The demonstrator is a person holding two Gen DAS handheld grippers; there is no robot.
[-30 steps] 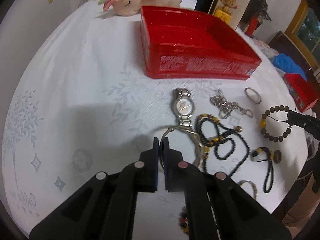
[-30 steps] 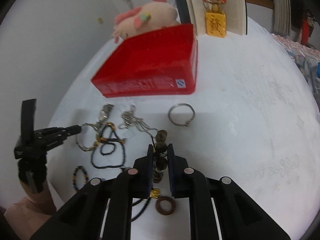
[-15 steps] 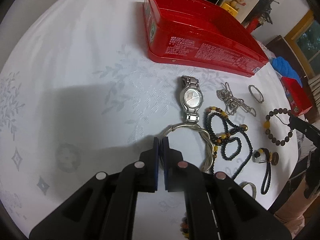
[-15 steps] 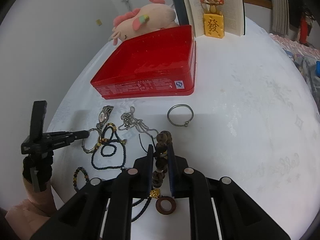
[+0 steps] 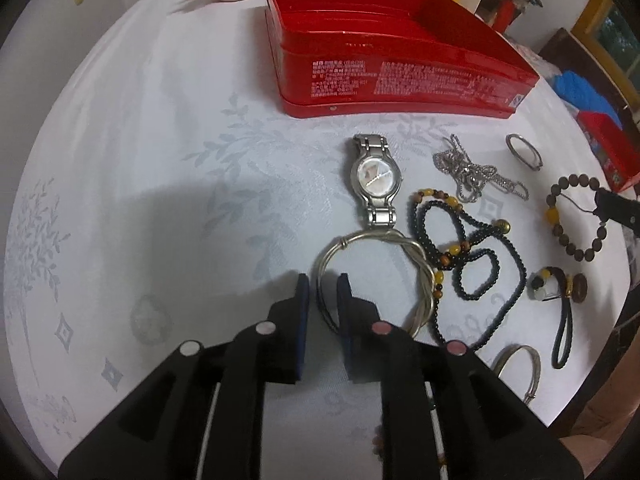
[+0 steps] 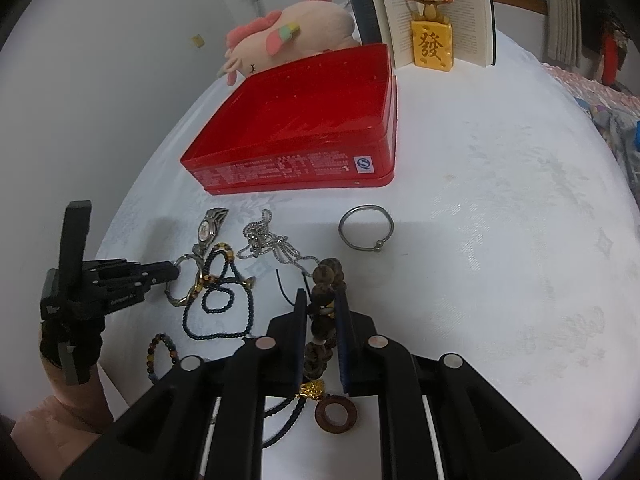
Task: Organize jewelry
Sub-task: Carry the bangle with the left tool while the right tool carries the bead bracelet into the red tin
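Observation:
My left gripper (image 5: 322, 292) points down at a twisted silver bangle (image 5: 416, 256) lying on the white cloth. Its jaws are opening; the bangle's rim runs through the gap without being pressed. From the right wrist view that left gripper (image 6: 172, 272) sits at the bangle (image 6: 180, 300). My right gripper (image 6: 320, 304) is shut on a brown bead bracelet (image 6: 326, 276), which lies flat (image 5: 576, 216). Above the jewelry stands an open red tin (image 5: 400, 72). A watch (image 5: 374, 178), a silver chain (image 5: 468, 168) and a black bead necklace (image 5: 472, 248) lie between the grippers.
A thin silver ring bangle (image 6: 366, 226), a corded charm (image 5: 560, 288), another silver bangle (image 5: 520, 360) and a small bead bracelet (image 6: 162, 352) lie around. Behind the tin are a plush toy (image 6: 292, 40) and an open book with a figurine (image 6: 432, 40). A small red box (image 5: 608, 148) sits at right.
The left gripper's jaws, shut on the twisted bangle's rim before, have parted, and it has come slightly lower over the cloth. The right gripper has kept still on the bead bracelet.

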